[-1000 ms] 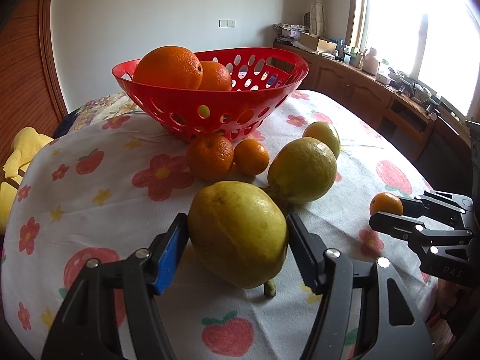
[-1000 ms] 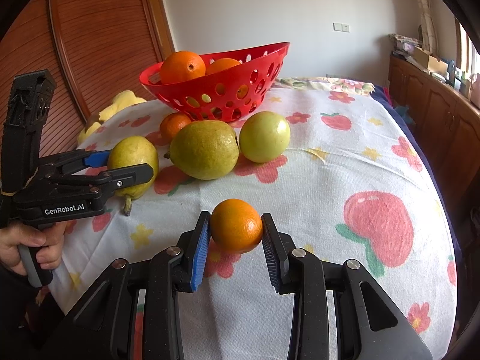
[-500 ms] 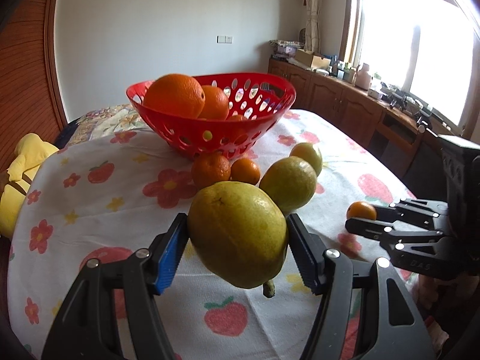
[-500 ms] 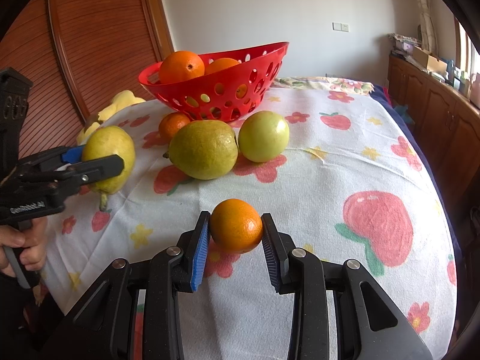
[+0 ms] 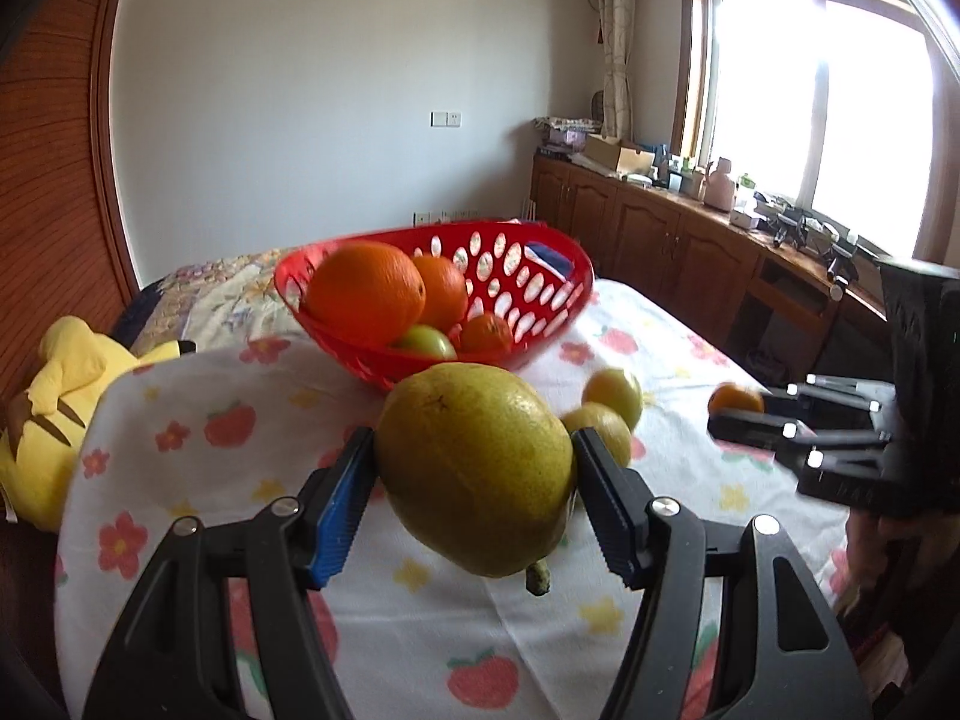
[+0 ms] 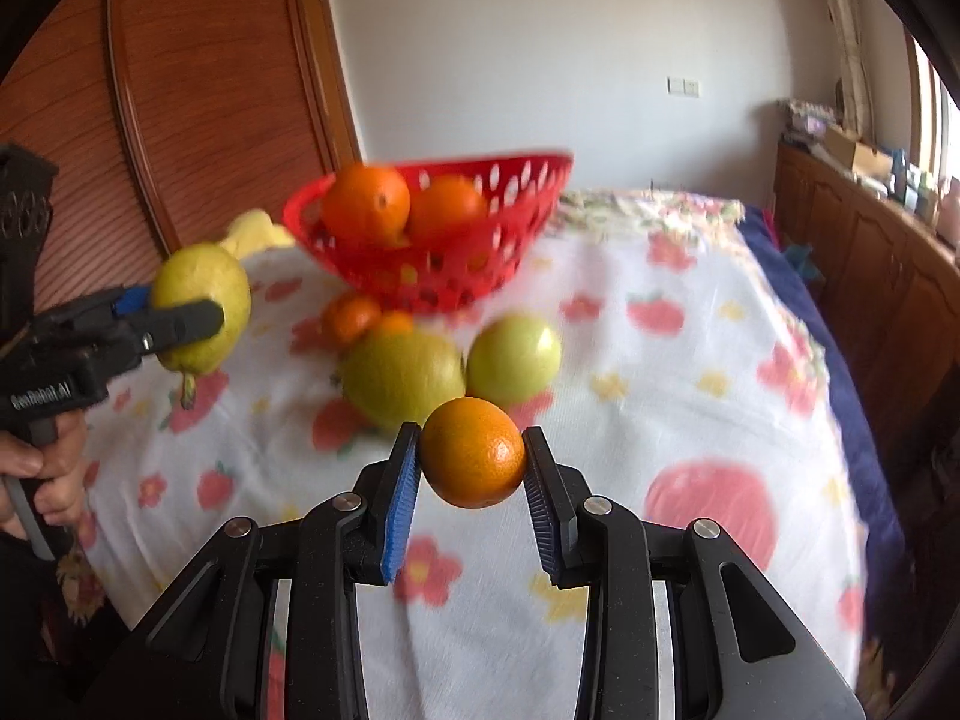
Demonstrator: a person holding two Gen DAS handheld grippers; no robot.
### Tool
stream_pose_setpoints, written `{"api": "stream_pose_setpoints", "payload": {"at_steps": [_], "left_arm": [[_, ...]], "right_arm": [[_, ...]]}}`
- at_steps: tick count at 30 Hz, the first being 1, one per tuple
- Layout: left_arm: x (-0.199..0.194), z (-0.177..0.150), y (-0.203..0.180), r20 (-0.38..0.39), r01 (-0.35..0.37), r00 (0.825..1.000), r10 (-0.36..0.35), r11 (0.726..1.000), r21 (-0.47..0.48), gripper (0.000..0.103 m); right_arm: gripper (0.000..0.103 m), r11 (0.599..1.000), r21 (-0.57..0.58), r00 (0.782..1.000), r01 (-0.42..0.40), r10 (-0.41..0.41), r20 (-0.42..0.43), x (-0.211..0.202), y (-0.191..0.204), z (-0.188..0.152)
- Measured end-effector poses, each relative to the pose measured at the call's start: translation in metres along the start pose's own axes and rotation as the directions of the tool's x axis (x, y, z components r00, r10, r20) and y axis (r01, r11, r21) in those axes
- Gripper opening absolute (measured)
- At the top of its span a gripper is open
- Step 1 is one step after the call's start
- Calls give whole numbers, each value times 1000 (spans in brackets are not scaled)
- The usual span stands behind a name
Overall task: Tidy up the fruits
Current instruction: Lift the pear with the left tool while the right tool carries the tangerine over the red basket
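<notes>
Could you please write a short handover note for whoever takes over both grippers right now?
Left gripper: shut on a yellow-green pear, held clear of the tablecloth.
Right gripper: shut on a small orange, also off the cloth.
Red basket: at the far end of the table, holding two large oranges, a small orange and a green fruit.
Done: those four are in the basket.
Left: put both held fruits in, then the two green fruits and two small oranges lying in front of the basket.
</notes>
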State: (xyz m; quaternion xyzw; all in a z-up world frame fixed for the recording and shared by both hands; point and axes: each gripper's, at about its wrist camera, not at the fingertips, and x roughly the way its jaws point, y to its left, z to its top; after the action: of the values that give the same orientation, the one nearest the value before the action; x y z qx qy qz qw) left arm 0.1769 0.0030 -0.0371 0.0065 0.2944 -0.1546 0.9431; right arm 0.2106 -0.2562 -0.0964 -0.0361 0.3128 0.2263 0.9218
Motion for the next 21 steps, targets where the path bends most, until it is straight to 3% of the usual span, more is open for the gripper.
{"api": "stream_pose_setpoints", "payload": {"at_steps": [10,21], "left_arm": [[25,39,16,21,-13,1000,13,1000,6,66],[58,59,26,15,-5,1000,5,1000,-4,66]], "right_arm": [[33,997,-78,998,3,2,69,26,-7,82],[33,987,-157,1000,-24,24,-2,92,-2,105]]}}
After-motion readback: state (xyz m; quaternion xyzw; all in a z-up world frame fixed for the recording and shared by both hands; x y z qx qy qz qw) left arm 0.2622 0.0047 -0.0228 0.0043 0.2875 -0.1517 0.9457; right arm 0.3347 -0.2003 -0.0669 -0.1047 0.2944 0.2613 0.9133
